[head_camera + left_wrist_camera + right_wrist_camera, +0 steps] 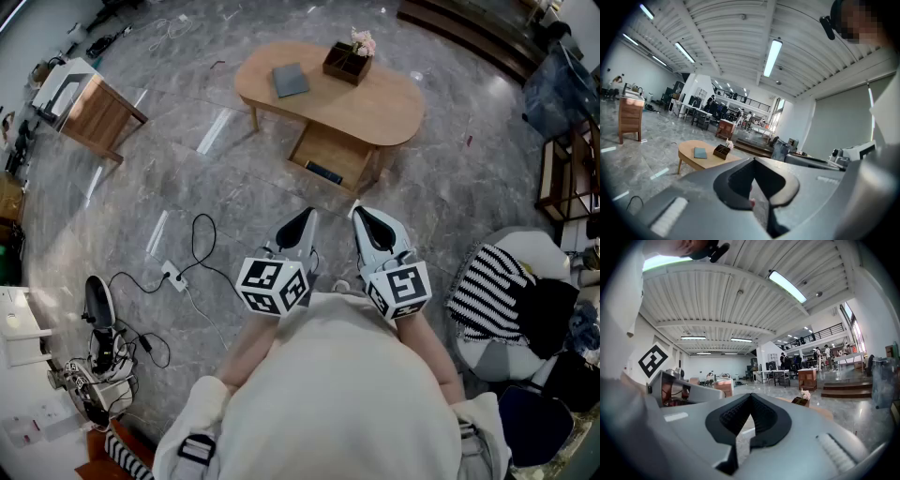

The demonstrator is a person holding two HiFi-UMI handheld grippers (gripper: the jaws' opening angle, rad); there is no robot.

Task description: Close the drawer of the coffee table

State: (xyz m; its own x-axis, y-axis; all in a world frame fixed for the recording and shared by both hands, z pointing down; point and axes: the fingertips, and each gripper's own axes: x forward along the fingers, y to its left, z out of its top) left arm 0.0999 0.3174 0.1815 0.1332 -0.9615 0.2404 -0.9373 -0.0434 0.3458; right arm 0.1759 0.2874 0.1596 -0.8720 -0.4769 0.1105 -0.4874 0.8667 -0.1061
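Held left gripper (302, 225) and right gripper (367, 221) side by side near the body, each with jaws pressed together, empty. Farther out, saw drawer (328, 157) standing open under coffee table (384, 108), well apart from both.

Ahead of you on the floor stands the coffee table (398, 111). On it, a book (290, 80) lies toward its left end, and a box of flowers (347, 63) sits just right of the book, at the far edge. The drawer (330, 150) juts out from under the near edge toward you, with a flat item (323, 172) in its front part. Your left gripper (306, 220) and right gripper (361, 214) sit side by side between you and the drawer. A power strip (172, 276) lies left of them, a striped cushion (489, 291) to their right, and a wooden cabinet (97, 117) well left of the table.
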